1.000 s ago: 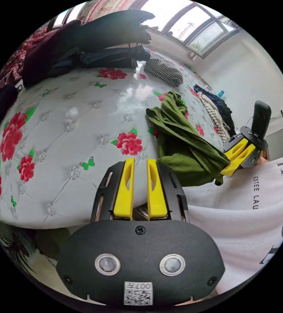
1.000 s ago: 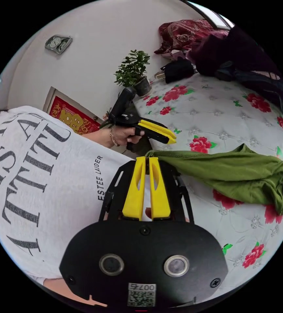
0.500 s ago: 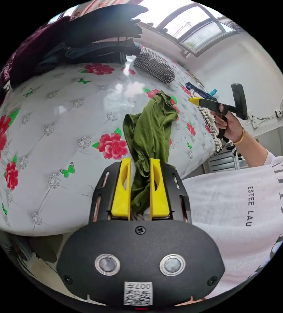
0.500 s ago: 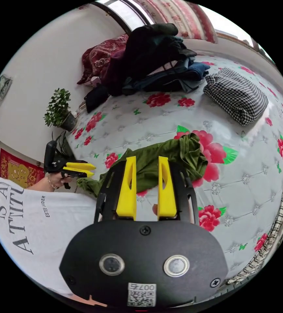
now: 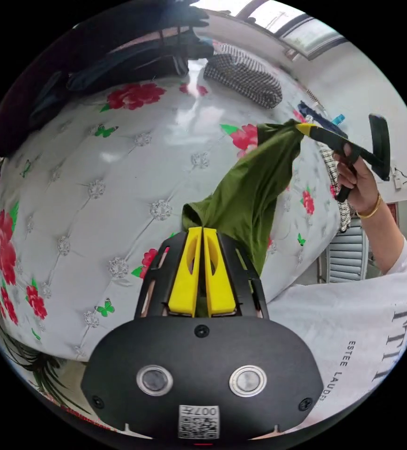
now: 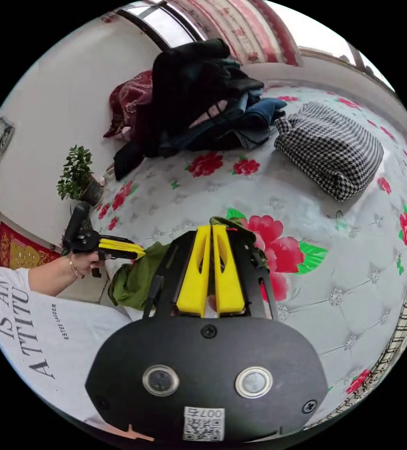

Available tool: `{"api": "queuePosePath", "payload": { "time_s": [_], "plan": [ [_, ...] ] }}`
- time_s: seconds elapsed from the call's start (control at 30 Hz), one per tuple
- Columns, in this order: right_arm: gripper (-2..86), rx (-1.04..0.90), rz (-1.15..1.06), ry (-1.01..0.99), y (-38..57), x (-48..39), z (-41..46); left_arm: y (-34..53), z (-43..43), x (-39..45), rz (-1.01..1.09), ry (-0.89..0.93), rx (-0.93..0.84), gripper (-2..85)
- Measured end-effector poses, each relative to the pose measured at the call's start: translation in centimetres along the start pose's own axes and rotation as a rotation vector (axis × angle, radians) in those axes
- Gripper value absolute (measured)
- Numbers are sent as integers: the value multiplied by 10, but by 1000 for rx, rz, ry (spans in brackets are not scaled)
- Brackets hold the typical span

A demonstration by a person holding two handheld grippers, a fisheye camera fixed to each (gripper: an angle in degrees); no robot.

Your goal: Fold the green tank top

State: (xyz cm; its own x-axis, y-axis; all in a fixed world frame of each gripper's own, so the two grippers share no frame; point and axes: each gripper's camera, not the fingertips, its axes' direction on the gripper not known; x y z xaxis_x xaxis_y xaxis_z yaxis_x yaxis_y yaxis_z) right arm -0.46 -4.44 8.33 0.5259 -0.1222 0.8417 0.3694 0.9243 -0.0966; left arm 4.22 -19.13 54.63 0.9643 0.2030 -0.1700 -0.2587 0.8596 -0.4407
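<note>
1. We have the olive-green jersey tank top pinched at one end in our left gripper, whose yellow jaws are pressed together on a bunched edge of the cloth.
2. Our right gripper has the opposite end; in the left gripper view its yellow tips meet the fabric's far corner, and in the right gripper view its jaws sit closed with green cloth at their tips.
3. The top hangs stretched between the two grippers, above the white quilted mattress with red flowers, its lower part drooping towards the mattress edge.
4. Its long axis runs straight from one gripper to the other, so neither is nearer; we judge the next move is to spread it flat on the mattress.
</note>
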Motion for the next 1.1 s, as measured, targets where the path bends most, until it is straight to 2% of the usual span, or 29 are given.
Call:
{"api": "queuePosePath", "payload": {
  "time_s": [0.13,0.2,0.3,0.47,0.6,0.8,0.97,1.1],
  "plan": [
    [-2,220,-156,-68,32,-30,-149,48,-76,-3,-57,-8,225,-9],
    [-2,309,-271,-141,58,-48,-230,87,-130,11,-16,-6,408,-10],
    [-2,360,-326,-201,92,-60,-284,128,-169,43,67,-34,553,-10],
    [-3,288,-291,-195,139,-69,-307,179,-179,92,118,-126,577,-10],
    [-3,531,-344,-231,159,-88,-388,228,-227,142,236,-175,805,-10],
    [-3,666,-487,-88,100,-115,-451,237,-273,183,266,-256,998,-10],
    [-3,831,-642,-126,60,-156,-500,248,-318,213,310,-273,1185,-10],
    [-3,980,-722,-133,76,-188,-530,287,-342,236,403,-423,1364,-10]
  ]
}}
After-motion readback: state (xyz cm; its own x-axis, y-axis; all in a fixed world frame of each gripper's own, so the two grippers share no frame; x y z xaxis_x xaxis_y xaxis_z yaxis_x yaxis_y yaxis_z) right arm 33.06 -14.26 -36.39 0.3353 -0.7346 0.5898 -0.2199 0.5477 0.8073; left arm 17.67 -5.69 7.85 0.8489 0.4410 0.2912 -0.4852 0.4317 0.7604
